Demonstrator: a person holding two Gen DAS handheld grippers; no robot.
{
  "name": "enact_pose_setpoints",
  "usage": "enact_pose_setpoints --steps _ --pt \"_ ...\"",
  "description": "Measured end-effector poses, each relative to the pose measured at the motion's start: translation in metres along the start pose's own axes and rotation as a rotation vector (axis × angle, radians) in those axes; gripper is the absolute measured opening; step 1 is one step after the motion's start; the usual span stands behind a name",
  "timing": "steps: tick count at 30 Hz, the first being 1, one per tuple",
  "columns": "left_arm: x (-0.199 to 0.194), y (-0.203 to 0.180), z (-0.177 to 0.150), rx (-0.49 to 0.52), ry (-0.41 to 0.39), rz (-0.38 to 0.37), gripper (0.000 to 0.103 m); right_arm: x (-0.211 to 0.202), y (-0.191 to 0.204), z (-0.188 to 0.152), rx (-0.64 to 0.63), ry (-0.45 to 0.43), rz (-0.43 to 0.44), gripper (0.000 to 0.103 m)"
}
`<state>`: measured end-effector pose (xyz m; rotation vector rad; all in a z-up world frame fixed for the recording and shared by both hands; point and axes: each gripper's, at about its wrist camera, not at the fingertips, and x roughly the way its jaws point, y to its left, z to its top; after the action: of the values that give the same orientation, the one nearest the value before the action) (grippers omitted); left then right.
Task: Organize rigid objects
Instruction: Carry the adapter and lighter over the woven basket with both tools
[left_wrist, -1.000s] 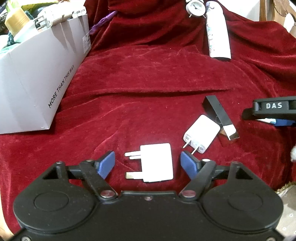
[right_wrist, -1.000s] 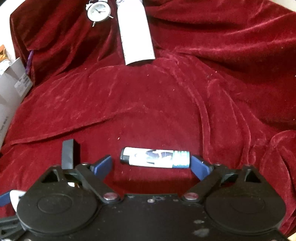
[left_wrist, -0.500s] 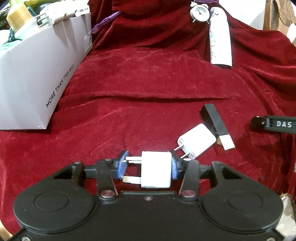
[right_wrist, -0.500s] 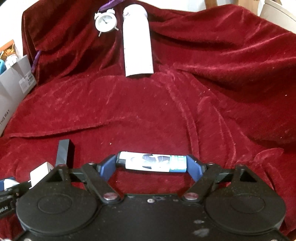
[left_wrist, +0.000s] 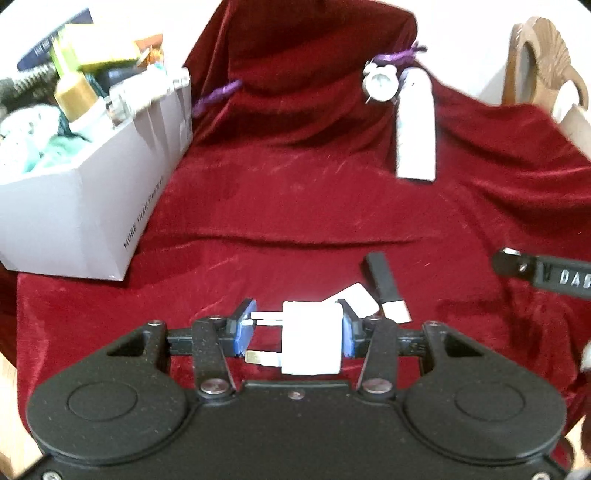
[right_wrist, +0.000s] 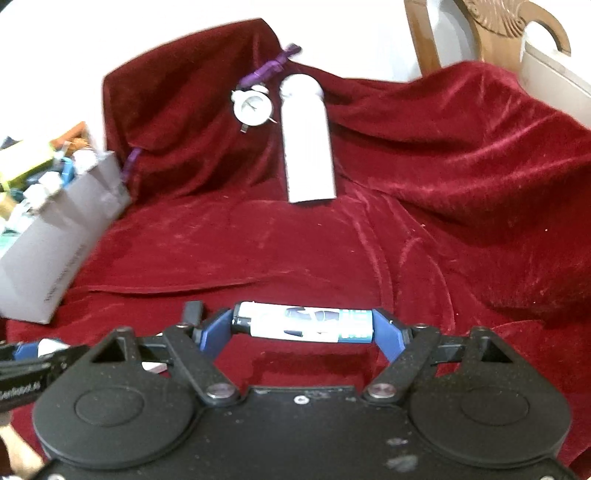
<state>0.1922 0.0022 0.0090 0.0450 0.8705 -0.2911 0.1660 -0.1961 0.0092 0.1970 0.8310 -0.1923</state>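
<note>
A big dark red velvet cloth (right_wrist: 461, 184) is covering the whole surface and is climbing up at the back in soft folds. A plain white wall (right_wrist: 147, 33) is standing behind it. A carved wooden piece (right_wrist: 517, 33), maybe a chair back, is peeking out at the right.

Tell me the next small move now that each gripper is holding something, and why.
Probably carry both toward the grey box. The left gripper is clamped on the white plug and the right gripper on the lighter, both apparently clear of the red cloth, and the box already holds assorted items.
</note>
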Motion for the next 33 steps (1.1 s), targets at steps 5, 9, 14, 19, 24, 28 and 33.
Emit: enact_pose_setpoints --steps 5,9,14,19,24,28,33 --pt "-0.027 -0.01 -0.003 -0.003 -0.027 -0.026 0.045 -0.031 0.001 -0.008 -0.033 -0.011 0.083 0.081" --pt "-0.039 -0.014 -0.012 -0.011 -0.018 -0.043 0.045 -0.053 0.004 -0.021 -0.081 -0.001 0.144 0.081" --pt "-0.046 -0.014 -0.034 -0.025 0.034 -0.059 0.045 -0.067 0.003 -0.042 -0.132 0.056 0.211 0.081" --pt "-0.048 -0.011 -0.06 -0.051 0.103 -0.05 0.045 -0.076 0.0 -0.063 -0.173 0.152 0.257 0.081" --pt "-0.047 -0.005 -0.084 -0.083 0.17 -0.038 0.045 -0.081 0.001 -0.083 -0.228 0.222 0.258 0.081" --pt "-0.048 -0.005 -0.099 -0.086 0.199 -0.027 0.045 -0.083 0.002 -0.098 -0.255 0.275 0.268 0.081" --pt "-0.048 -0.008 -0.109 -0.073 0.225 -0.018 0.045 -0.085 0.006 -0.111 -0.279 0.314 0.283 0.081"
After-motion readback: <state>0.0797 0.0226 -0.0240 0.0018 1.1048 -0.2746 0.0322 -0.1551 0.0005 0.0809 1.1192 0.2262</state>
